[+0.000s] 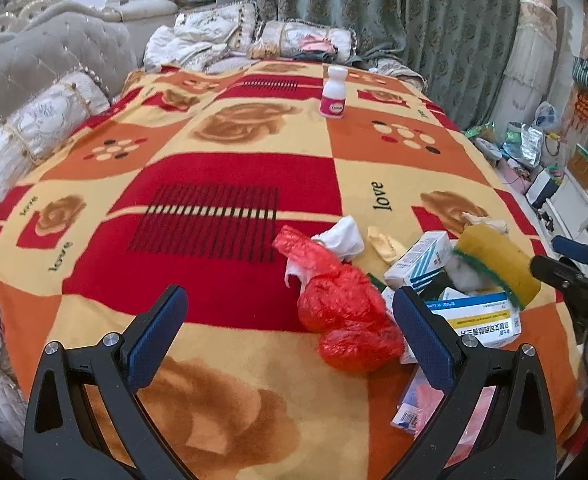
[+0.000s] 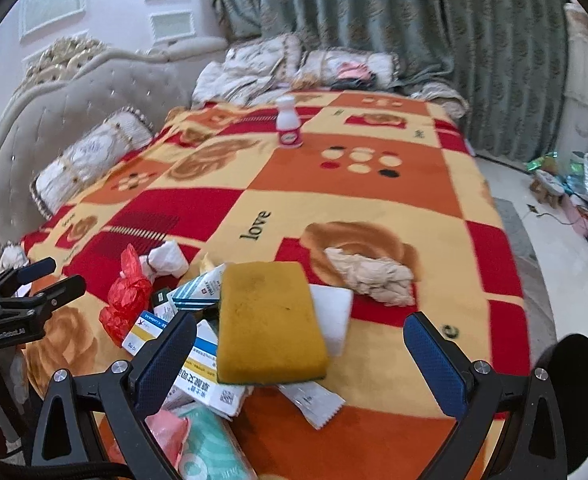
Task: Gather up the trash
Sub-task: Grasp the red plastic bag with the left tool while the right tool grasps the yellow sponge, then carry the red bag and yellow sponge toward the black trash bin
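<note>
Yellow rectangular sponge topped the gathered trash pile; both grippers hung spread, empty; white plastic bottle at twelve o'clock remained uncollected.

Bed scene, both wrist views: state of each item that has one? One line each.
left gripper: open, empty
right gripper: open, empty, sponge between its fingers
yellow sponge: lying flat on top of the boxes
red plastic bag: crumpled, on the blanket
white tissue: crumpled
beige wad: crumpled, apart from the pile
white bottle: upright, capped
medicine boxes: lying flat, piled
</note>
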Available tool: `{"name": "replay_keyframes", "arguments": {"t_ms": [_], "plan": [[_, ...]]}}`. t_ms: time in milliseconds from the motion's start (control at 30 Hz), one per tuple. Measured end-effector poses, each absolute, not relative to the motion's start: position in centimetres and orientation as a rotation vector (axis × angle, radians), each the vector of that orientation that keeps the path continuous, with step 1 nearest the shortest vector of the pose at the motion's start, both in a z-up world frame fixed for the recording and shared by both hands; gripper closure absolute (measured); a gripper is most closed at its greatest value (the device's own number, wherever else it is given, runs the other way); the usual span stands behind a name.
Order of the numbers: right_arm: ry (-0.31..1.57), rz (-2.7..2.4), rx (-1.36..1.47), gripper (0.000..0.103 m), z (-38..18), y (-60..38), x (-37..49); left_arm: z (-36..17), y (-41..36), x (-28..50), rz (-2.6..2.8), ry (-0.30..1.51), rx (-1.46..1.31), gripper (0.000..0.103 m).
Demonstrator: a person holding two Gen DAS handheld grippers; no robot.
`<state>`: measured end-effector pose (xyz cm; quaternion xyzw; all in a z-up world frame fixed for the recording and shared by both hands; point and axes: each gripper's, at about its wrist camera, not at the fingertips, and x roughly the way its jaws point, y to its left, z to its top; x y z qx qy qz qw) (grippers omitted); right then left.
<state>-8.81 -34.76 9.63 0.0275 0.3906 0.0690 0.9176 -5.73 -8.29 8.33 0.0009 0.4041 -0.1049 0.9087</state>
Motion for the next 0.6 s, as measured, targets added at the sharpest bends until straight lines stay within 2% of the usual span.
{"name": "replay_keyframes", "arguments": {"t_ms": [100, 167, 233, 300, 367, 433, 600], "plan": [[0.838, 0.162, 0.052, 0.0, 8.7, -34.1, -7.3, 7.7, -8.0, -5.1, -0.237, 0.864, -0.028, 0.001], [0.858, 0.174, 0.05, 0.005, 8.2, -33.8, -6.6, 7.2, -8.2, -4.7, -0.248, 0.884, -0.038, 0.002], [0.877, 0.187, 0.049, 0.011, 7.7, -33.6, -6.0, 6.8, -8.5, -4.3, -0.275, 0.91, -0.051, 0.015], [0.89, 0.193, 0.046, 0.018, 7.3, -33.4, -5.7, 6.0, -9.1, -3.8, -0.298, 0.944, -0.048, 0.023], [0.903, 0.201, 0.055, 0.029, 6.9, -33.5, -5.5, 5.2, -9.5, -3.3, -0.313, 0.975, -0.042, 0.034], [0.918, 0.223, 0.083, 0.041, 6.4, -33.7, -5.3, 4.5, -9.8, -3.1, -0.35, 1.011, -0.055, 0.058], [0.914, 0.247, 0.098, 0.043, 6.4, -33.8, -5.8, 4.9, -10.5, -3.5, -0.407, 1.02, -0.047, 0.081]]}}
